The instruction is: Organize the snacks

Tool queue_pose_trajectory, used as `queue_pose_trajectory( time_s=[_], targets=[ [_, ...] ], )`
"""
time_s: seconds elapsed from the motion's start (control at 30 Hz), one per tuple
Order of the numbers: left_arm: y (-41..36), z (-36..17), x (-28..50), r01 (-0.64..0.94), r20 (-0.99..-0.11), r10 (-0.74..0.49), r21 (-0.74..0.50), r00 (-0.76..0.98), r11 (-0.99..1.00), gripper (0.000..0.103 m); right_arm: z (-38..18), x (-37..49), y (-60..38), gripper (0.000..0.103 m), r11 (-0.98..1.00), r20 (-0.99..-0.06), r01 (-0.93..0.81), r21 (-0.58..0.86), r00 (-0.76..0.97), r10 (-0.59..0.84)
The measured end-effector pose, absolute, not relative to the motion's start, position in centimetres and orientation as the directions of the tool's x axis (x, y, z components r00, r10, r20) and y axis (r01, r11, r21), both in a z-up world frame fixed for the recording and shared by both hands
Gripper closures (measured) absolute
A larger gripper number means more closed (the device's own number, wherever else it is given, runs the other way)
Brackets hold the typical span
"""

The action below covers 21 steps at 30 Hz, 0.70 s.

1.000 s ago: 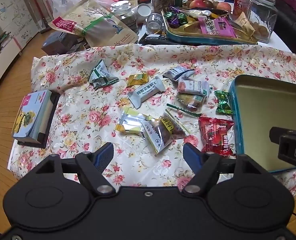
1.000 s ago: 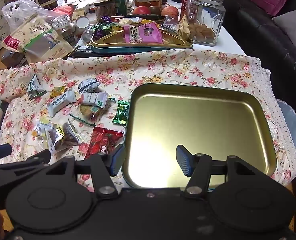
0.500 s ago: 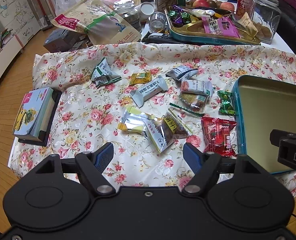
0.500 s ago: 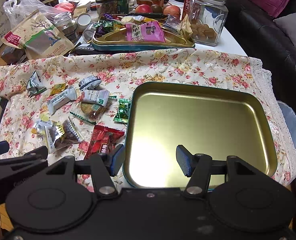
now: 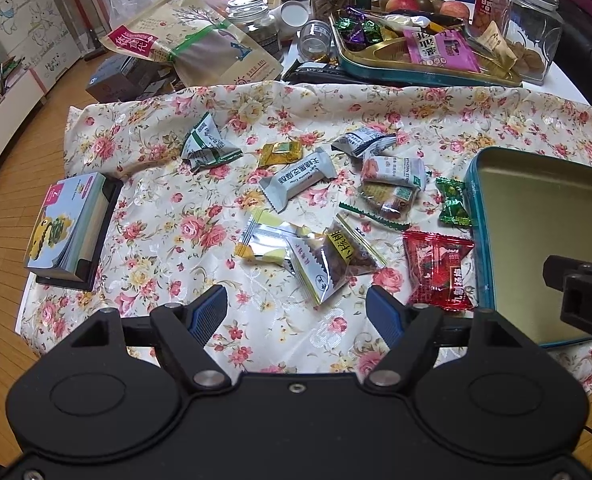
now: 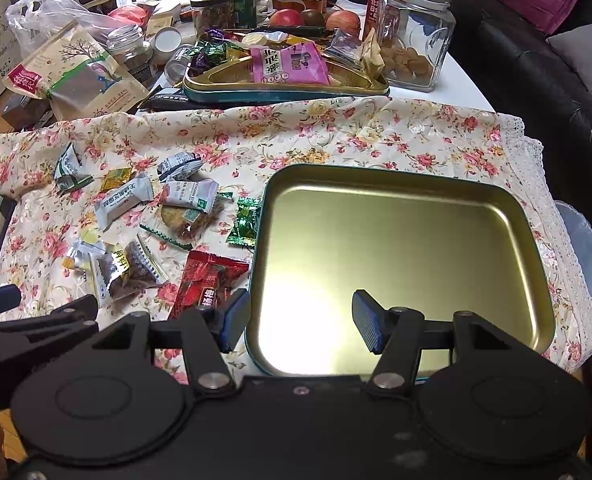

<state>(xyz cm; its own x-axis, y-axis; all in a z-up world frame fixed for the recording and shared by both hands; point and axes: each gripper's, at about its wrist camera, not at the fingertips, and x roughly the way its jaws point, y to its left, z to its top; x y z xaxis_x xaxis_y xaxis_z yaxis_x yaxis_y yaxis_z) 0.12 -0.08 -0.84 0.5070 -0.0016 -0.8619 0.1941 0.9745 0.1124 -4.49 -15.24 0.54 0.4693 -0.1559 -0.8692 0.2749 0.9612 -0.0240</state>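
Note:
Several wrapped snacks lie scattered on the floral cloth (image 5: 176,240): a red packet (image 5: 439,268), a clear dark-filled packet (image 5: 335,260), a grey-white bar (image 5: 296,178), a green candy (image 5: 451,202). An empty gold tin tray (image 6: 527,264) with a teal rim sits to their right. My left gripper (image 5: 296,314) is open and empty, above the cloth just in front of the clear packet. My right gripper (image 6: 297,320) is open and empty over the tray's near edge, with the red packet (image 6: 208,284) to its left.
A second tray of snacks (image 6: 280,94), a glass jar (image 6: 415,44), cans, fruit and a large paper pouch (image 5: 192,44) crowd the table's back. A stack of cards (image 5: 68,228) lies at the cloth's left edge. A black sofa (image 6: 555,92) stands to the right.
Both grippers have moved slightly forward and lower toward the table, so the snacks and tray look a little nearer. Both stay open and nothing on the cloth has moved.

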Motion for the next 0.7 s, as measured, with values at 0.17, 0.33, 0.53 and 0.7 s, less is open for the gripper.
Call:
queue_pose_trajectory(
  time_s=[0.17, 0.33, 0.53, 0.7],
  targets=[
    [-0.06, -0.84, 0.1, 0.191, -0.862, 0.0, 0.113, 0.508, 0.975, 0.026, 0.55, -4.49, -15.23, 0.044, 0.961, -0.869, 0.276, -0.024, 0.469, -0.156],
    [-0.03, -0.83, 0.21, 0.188, -0.865, -0.002, 0.107, 0.501, 0.976, 0.026, 0.43, -4.44, -15.1, 0.044, 0.961, -0.871, 0.274, -0.027, 0.466, -0.157],
    [-0.02, -0.93, 0.21, 0.188, -0.869, -0.003, 0.104, 0.495, 0.977, 0.026, 0.3, -4.4, -15.05, 0.044, 0.961, -0.872, 0.275, -0.028, 0.464, -0.158],
    [0.04, -1.05, 0.26, 0.186, -0.873, -0.004, 0.1, 0.488, 0.977, 0.026, 0.15, -4.36, -14.99, 0.044, 0.961, -0.874, 0.274, -0.025, 0.46, -0.154]
  ],
)
